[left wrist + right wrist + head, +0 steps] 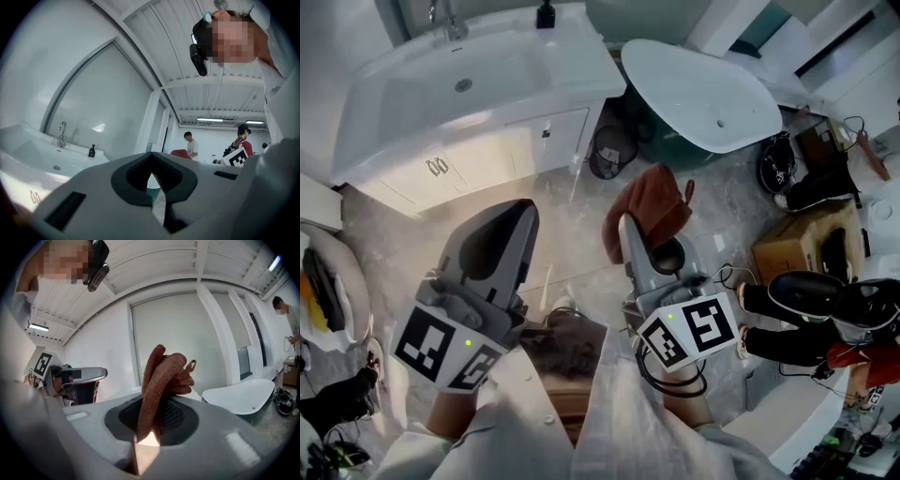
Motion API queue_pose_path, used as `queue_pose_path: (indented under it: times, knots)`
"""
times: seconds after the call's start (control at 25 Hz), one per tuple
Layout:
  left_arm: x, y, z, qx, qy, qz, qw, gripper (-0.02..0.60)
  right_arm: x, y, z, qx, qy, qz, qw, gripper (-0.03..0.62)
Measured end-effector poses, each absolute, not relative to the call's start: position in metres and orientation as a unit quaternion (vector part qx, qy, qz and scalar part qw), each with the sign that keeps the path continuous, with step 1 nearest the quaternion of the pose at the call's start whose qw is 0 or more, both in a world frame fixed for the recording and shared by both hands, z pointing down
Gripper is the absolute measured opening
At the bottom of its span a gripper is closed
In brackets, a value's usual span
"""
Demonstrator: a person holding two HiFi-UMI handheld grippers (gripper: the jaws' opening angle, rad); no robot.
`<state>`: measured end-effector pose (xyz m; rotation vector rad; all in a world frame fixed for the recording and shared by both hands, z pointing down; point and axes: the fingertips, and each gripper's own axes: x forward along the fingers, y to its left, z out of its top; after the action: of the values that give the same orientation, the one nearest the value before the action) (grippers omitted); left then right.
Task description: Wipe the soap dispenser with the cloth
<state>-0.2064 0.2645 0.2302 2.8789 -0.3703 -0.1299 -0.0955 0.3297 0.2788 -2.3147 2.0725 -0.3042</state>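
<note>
L gripper (517, 217) jaws together; R gripper (628, 230) clamps cloth (649, 208). Soap dispenser (546, 14) at sink (577, 66) back edge, well apart from both.

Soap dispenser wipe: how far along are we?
Done: the cloth is picked up, clamped in the shut right gripper. In hand: nothing on the dispenser itself. Both grippers are over the floor, short of the sink, and the left gripper is shut and empty. Left: carry the cloth to the dispenser at the sink's back edge and wipe it.
</note>
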Motion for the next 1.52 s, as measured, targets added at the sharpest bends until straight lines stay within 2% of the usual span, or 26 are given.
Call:
queue_pose_path:
  times: [0.84,1.52]
  knots:
    - [-0.137,0.306,0.224,0.988,-0.094,-0.042,0.111,0.003,-0.034,0.385,0.289,-0.764,0.636,-0.105,0.034,0.055]
    - [-0.085,0.273,0.232,0.991,-0.061,-0.041,0.112,0.003,0.011,0.361,0.295,-0.784,0.612,-0.104,0.028,0.055]
